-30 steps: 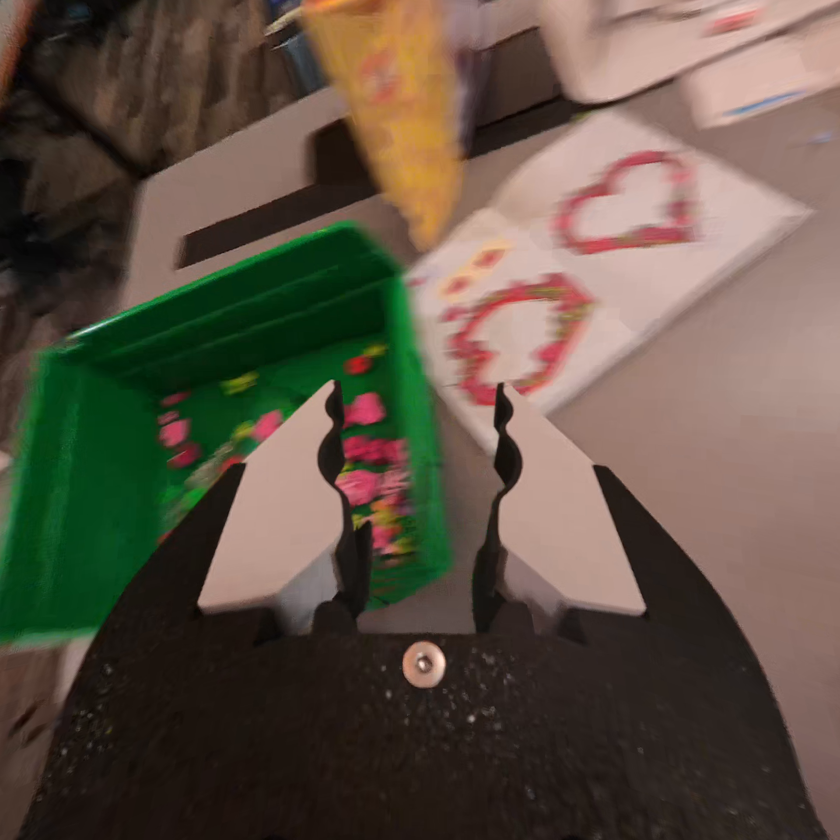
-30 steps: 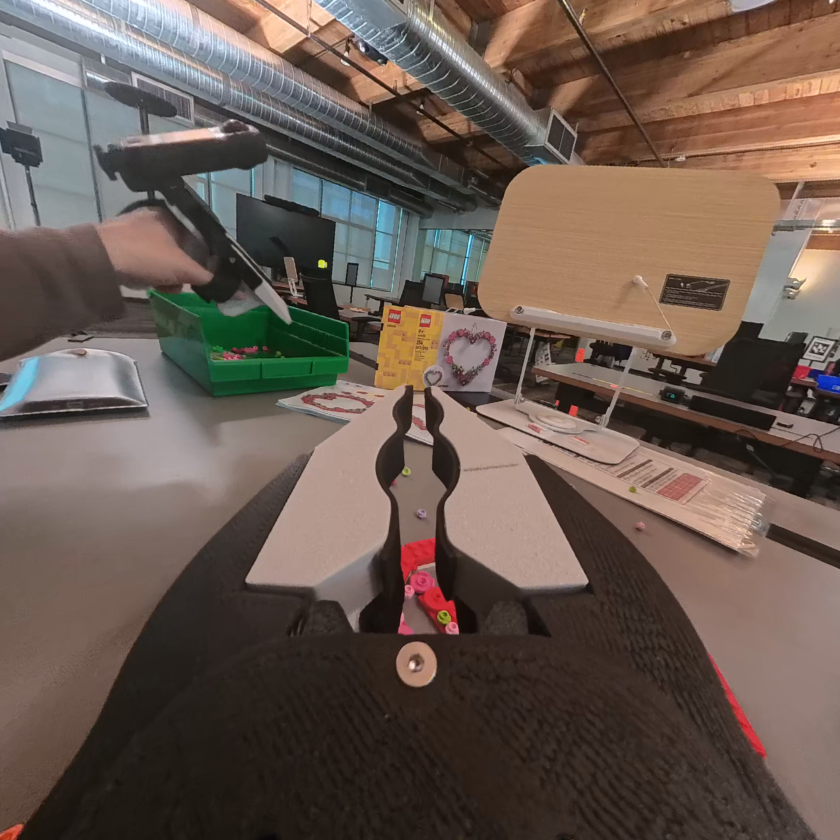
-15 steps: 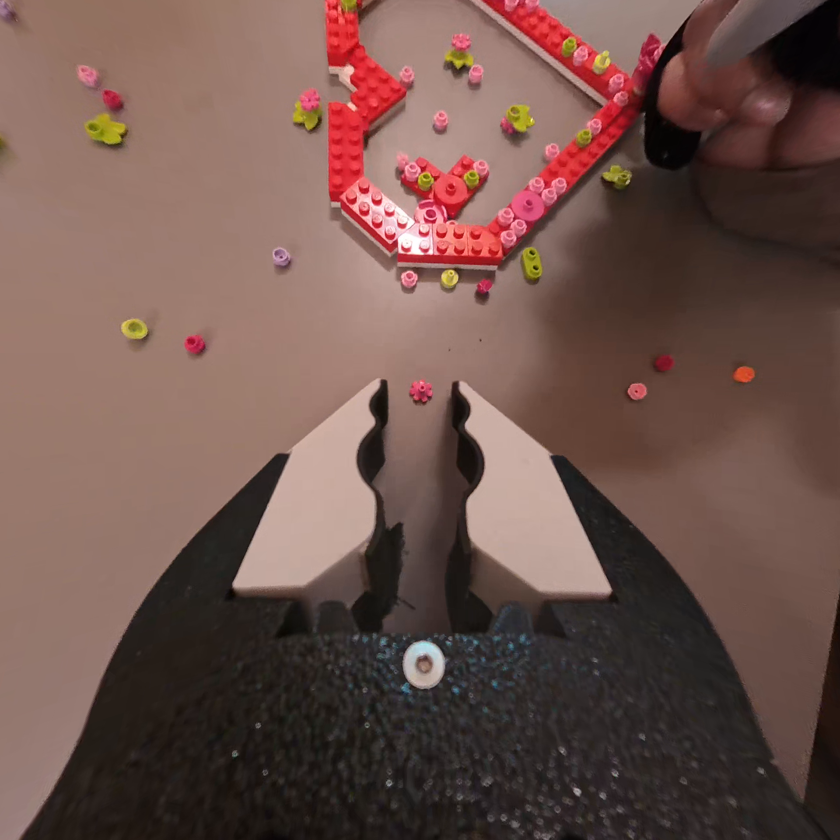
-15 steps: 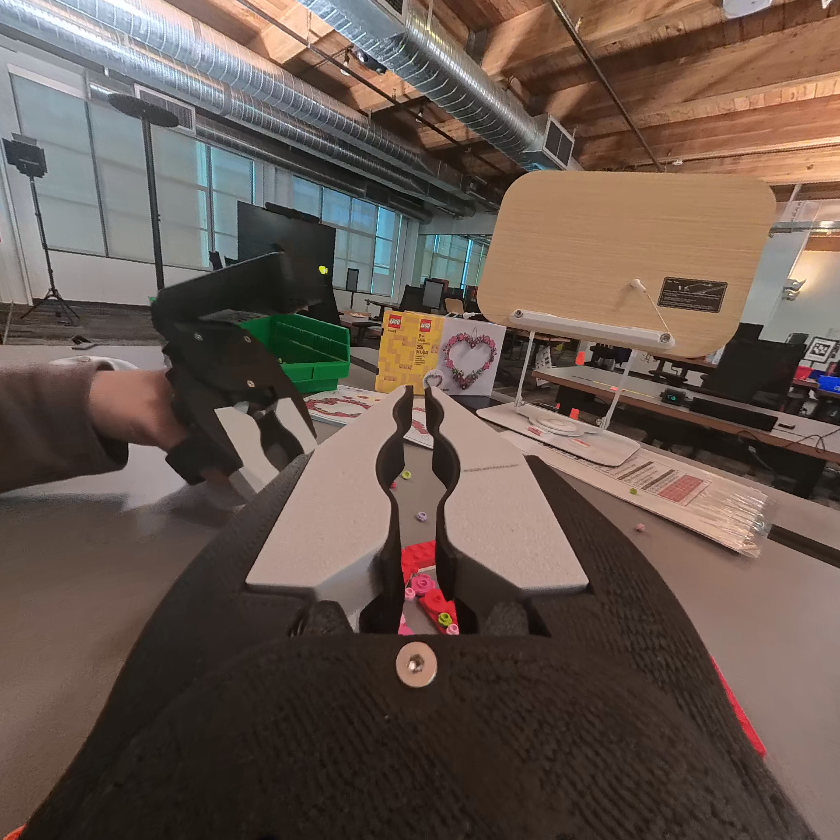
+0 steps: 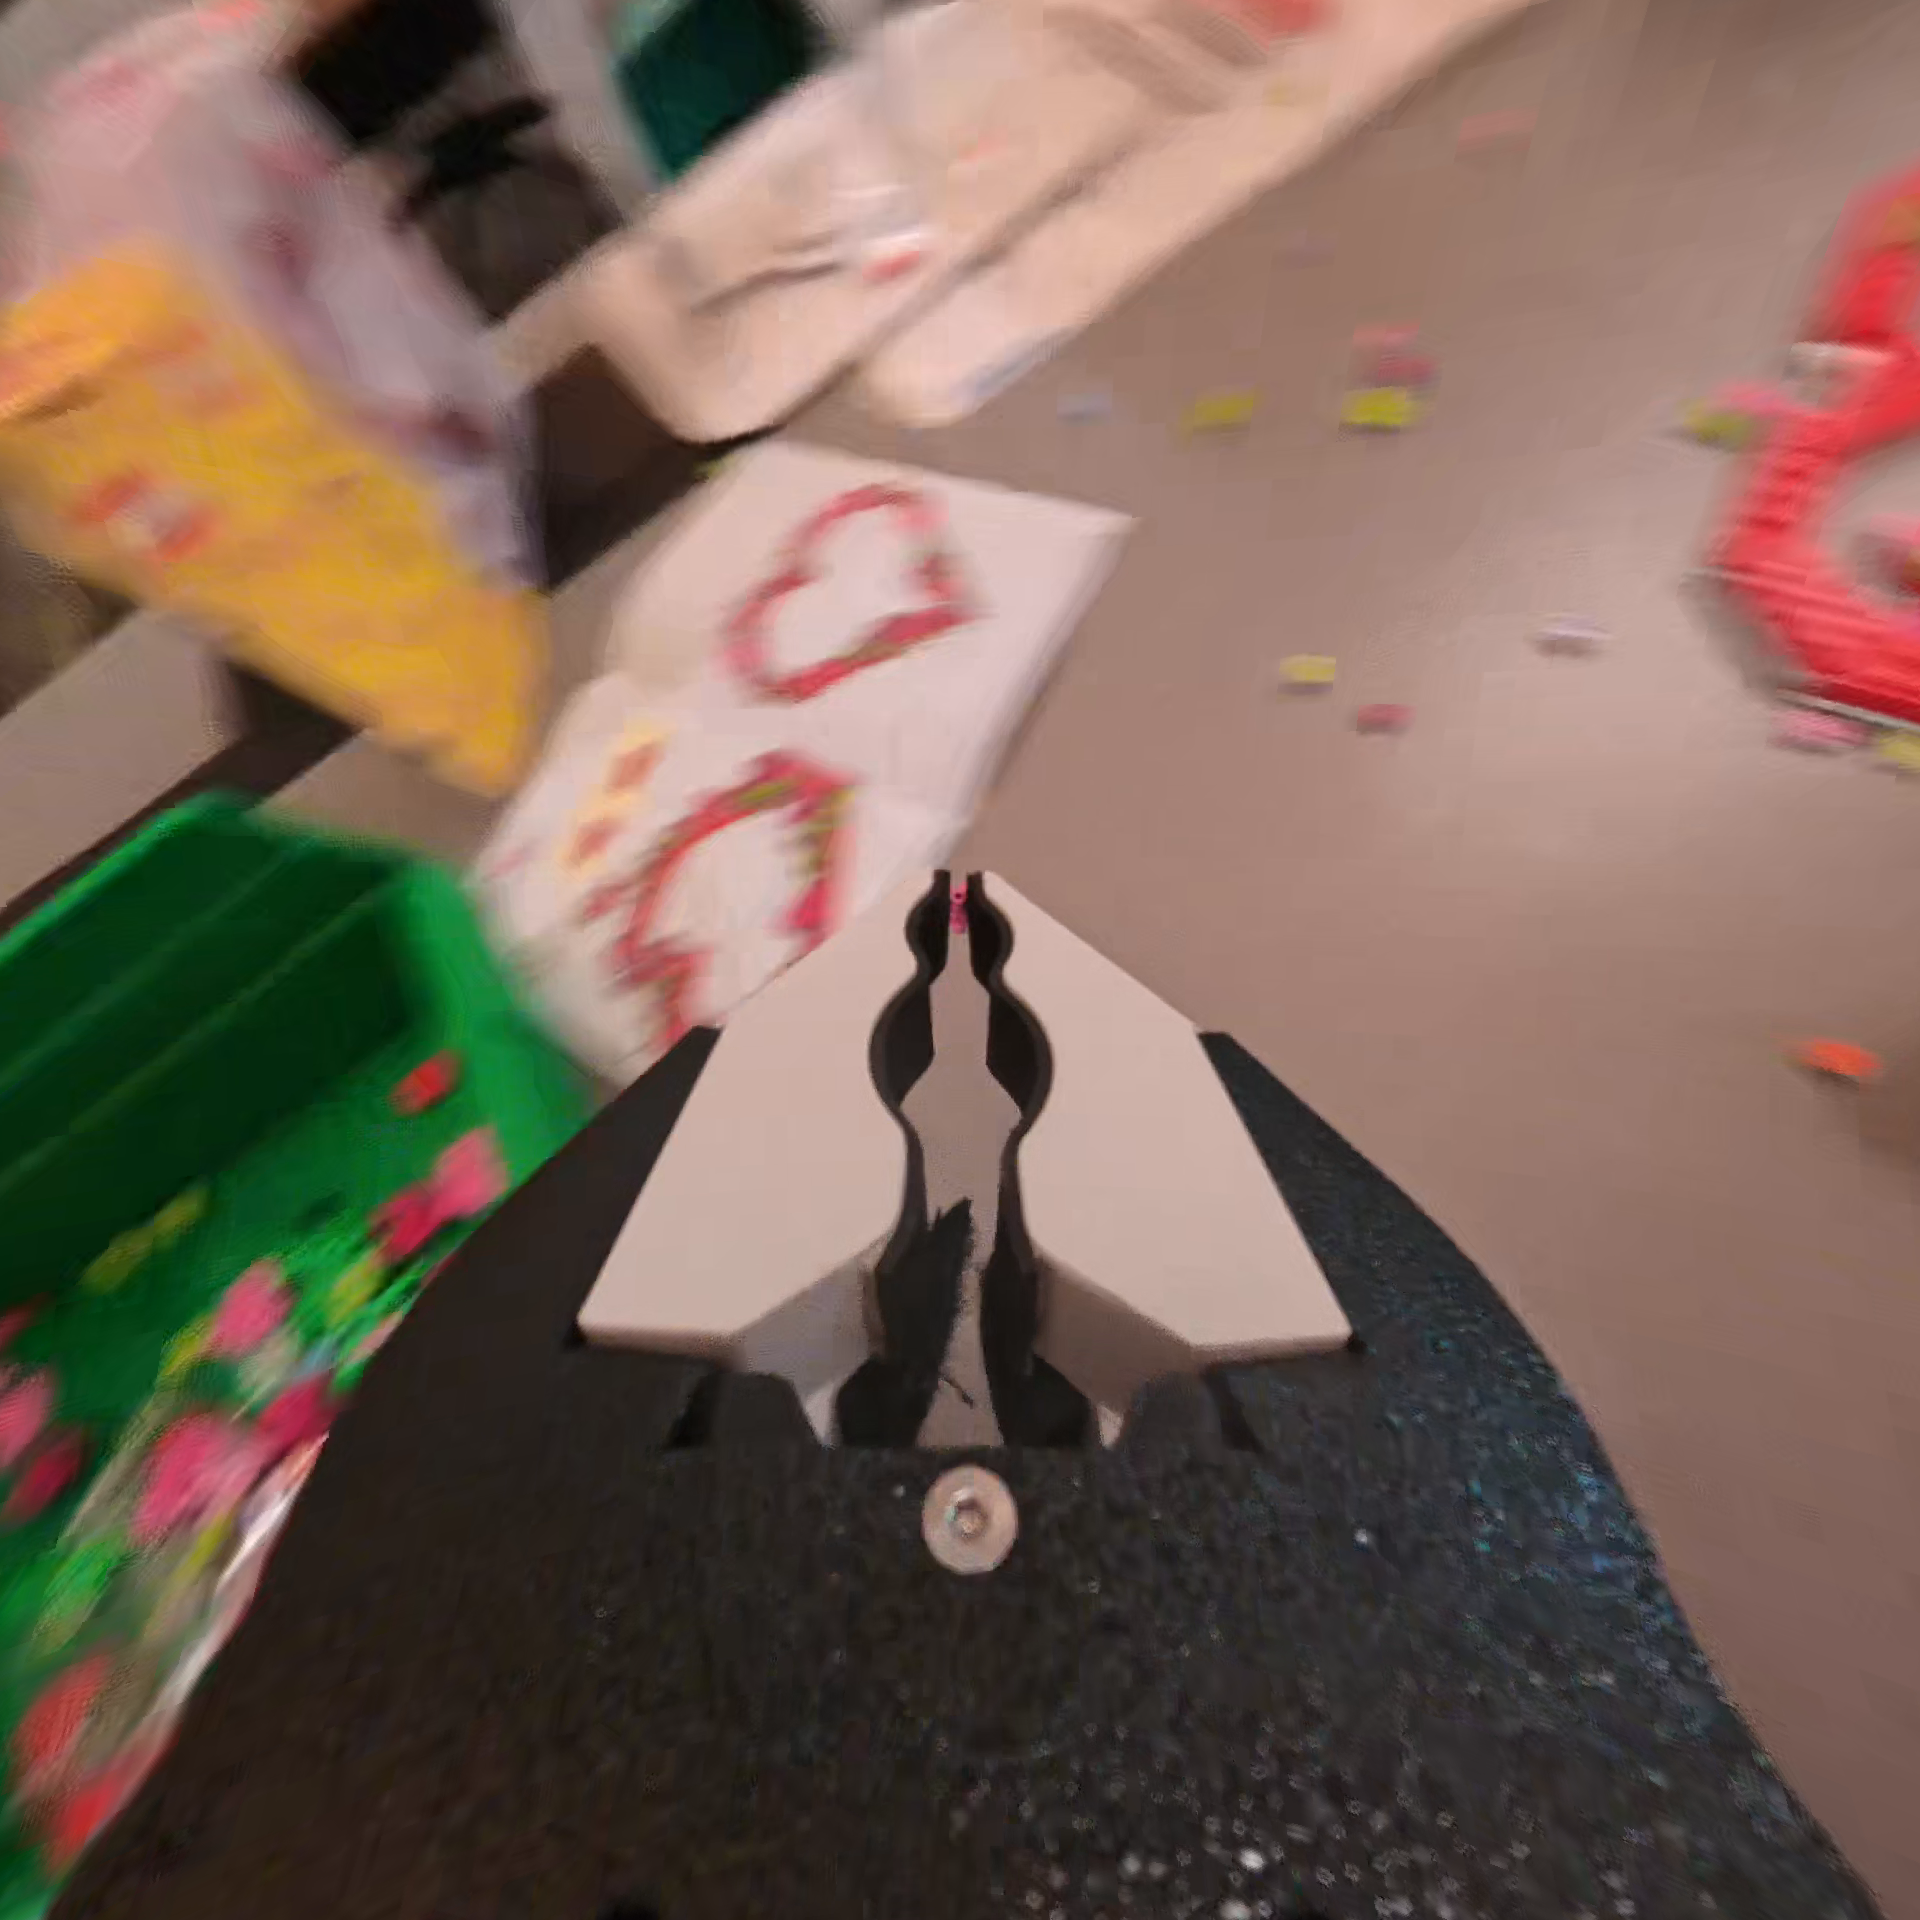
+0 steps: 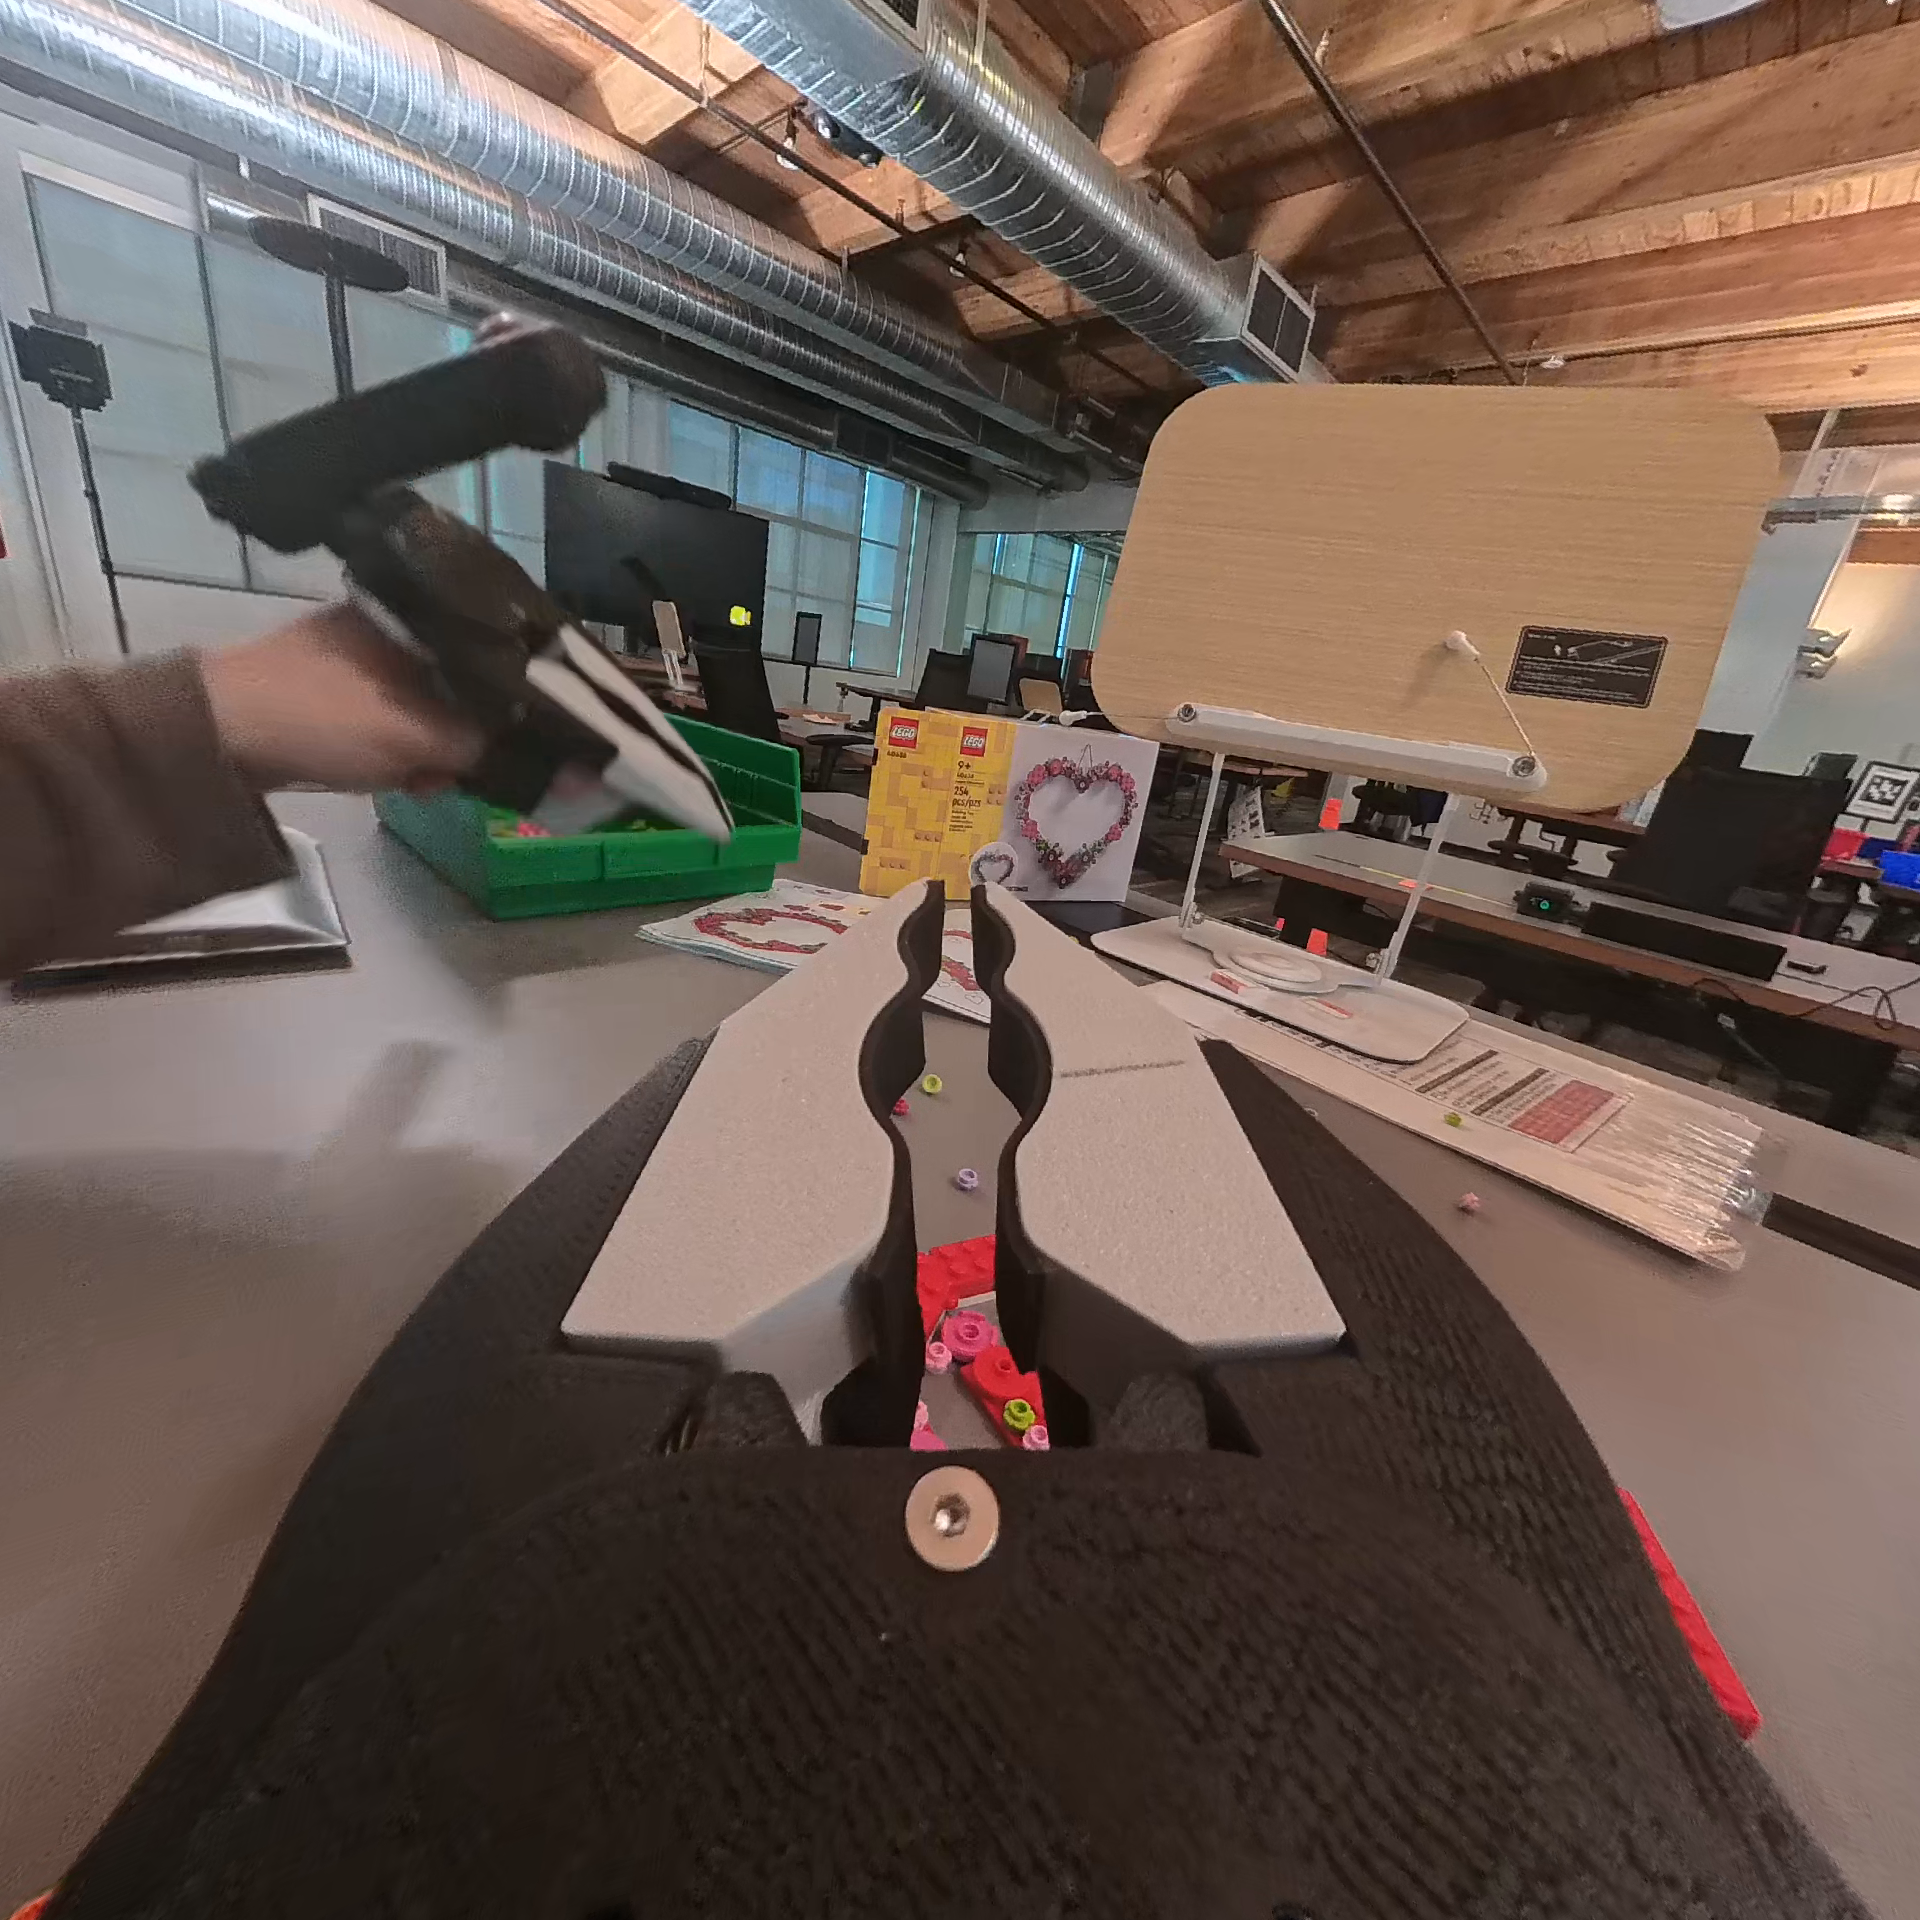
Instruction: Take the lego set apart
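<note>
My left gripper [image 5: 956, 902] is shut on a tiny pink lego piece [image 5: 955, 914] pinched at its tips. It is held in the air next to the green bin [image 5: 208, 1039], which holds several pink and lime pieces. In the right wrist view the left gripper [image 6: 717, 826] hovers over the green bin's [image 6: 644, 862] near corner. The red heart-shaped lego frame [image 5: 1829, 582] lies at the right, blurred. My right gripper [image 6: 956, 904] is shut with nothing between its tips and sits low over the red frame [image 6: 956, 1268], which shows through the gap between its fingers.
Loose small studs [image 6: 966, 1177] lie scattered on the grey table. An instruction booklet [image 5: 831, 675], a yellow lego box [image 6: 935, 800], a wooden book stand [image 6: 1434, 592], a bagged sheet [image 6: 1538, 1122] and a silver pouch [image 6: 239, 925] stand around.
My left gripper went from the bin down to a loose pink piece on the table, shut on it, and swung back up beside the bin. The right gripper has not moved.
</note>
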### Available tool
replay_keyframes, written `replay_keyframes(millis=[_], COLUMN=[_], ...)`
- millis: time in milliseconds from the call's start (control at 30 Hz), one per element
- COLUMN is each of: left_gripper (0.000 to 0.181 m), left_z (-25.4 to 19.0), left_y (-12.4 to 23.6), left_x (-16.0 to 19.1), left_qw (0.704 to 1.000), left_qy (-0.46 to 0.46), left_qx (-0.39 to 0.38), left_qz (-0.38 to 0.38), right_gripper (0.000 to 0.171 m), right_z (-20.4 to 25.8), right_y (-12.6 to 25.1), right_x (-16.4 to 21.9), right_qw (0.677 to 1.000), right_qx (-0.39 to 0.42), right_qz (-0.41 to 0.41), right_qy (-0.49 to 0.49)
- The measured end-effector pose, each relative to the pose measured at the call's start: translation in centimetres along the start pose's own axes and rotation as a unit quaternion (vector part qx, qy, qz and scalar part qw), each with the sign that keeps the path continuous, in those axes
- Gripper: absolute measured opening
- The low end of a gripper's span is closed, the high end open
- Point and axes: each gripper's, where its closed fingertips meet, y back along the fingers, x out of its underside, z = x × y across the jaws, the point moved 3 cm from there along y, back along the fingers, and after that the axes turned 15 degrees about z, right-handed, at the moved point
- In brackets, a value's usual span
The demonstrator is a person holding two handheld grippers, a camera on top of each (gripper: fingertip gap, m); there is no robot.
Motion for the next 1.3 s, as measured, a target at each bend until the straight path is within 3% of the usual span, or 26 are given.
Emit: replay_keyframes(millis=[33, 100, 200, 267, 367, 633, 700, 800, 900, 967, 1133, 1233, 1300], left_gripper=[0.000, 0.000, 0.006, 0.050, 0.077, 0.085, 0.080, 0.066, 0.058, 0.055, 0.040, 0.036, 0.032], left_z=[3.4, 9.6, 15.8, 18.1, 18.4, 13.9, 12.0, 5.2, -2.7, -5.9, -8.4, -8.1, -8.1], left_y=[0.8, 1.9, 2.2, 2.1, 2.0, 1.9, 1.8, 0.7, -1.8, -3.6, -5.9, -6.6, -7.8], left_x=[0.7, 2.5, 5.1, 6.4, 6.5, 3.5, 1.6, -2.8, -5.3, -5.9, -7.1, -8.4, -9.5], left_qw=[0.998, 0.985, 0.964, 0.951, 0.947, 0.958, 0.972, 0.992, 0.986, 0.978, 0.957, 0.955, 0.953], left_qy=[0.043, 0.111, 0.203, 0.247, 0.254, 0.141, 0.133, 0.064, -0.020, -0.057, -0.083, -0.113, -0.124], left_qx=[-0.044, -0.120, -0.152, -0.160, -0.168, -0.233, -0.190, -0.061, 0.060, 0.090, 0.120, 0.142, 0.196], left_qz=[0.016, 0.048, 0.084, 0.098, 0.103, 0.085, 0.032, -0.086, -0.154, -0.180, -0.251, -0.235, -0.195], right_gripper=[0.003, 0.003, 0.003, 0.003, 0.003, 0.003, 0.003, 0.002, 0.002, 0.002, 0.002, 0.002, 0.002], right_z=[0.0, 0.1, 0.1, 0.2, 0.2, 1.0, 1.3, 1.7, 1.7, 1.4, 0.5, 0.4, 0.2], right_y=[0.0, -0.1, -0.1, -0.1, -0.1, -0.3, -0.3, -0.5, -0.6, -0.5, -0.2, -0.3, -0.4], right_x=[0.0, 0.0, 0.0, 0.0, 0.1, 0.4, 0.5, 0.7, 0.9, 1.0, 1.2, 1.4, 1.5], right_qw=[1.000, 1.000, 1.000, 1.000, 1.000, 0.999, 0.998, 0.996, 0.993, 0.992, 0.987, 0.982, 0.980], right_qx=[0.000, -0.001, -0.001, 0.000, 0.000, -0.001, 0.003, 0.014, 0.034, 0.049, 0.094, 0.115, 0.128], right_qz=[0.000, 0.000, 0.000, 0.001, 0.003, 0.016, 0.020, 0.028, 0.038, 0.045, 0.060, 0.071, 0.079], right_qy=[0.000, 0.000, 0.002, 0.005, 0.008, 0.040, 0.054, 0.084, 0.104, 0.107, 0.116, 0.128, 0.132])
